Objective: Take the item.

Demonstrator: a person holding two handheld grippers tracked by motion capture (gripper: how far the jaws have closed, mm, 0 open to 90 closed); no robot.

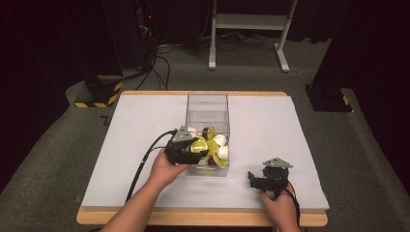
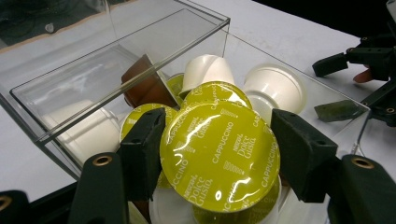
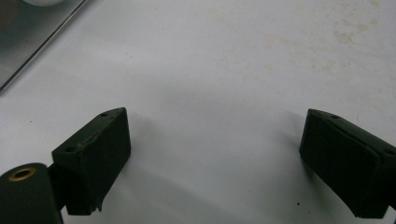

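Seen from above, a person's left gripper [image 1: 193, 150] reaches into the near end of a clear box [image 1: 208, 104] standing at the middle of the white counter [image 1: 270, 125], its jaws clamped on the rim of a coffee capsule [image 2: 219, 156] with a yellow-green foil lid marked "Cappuccino". In the left gripper view the capsule sits lid-up between the two black pads, one touching each side, just above a heap of more capsules: several with the same yellow-green lids [image 2: 215, 93], white ones [image 2: 273, 86] lying on their sides, and a brown one [image 2: 147, 86] against the far wall of the box. To the right and nearer the person, well apart from the box, the right gripper [image 1: 255, 181] rests on the bare counter with its jaws pointing left; the right gripper view shows them spread wide with nothing between them, and a corner of the box at the upper left.
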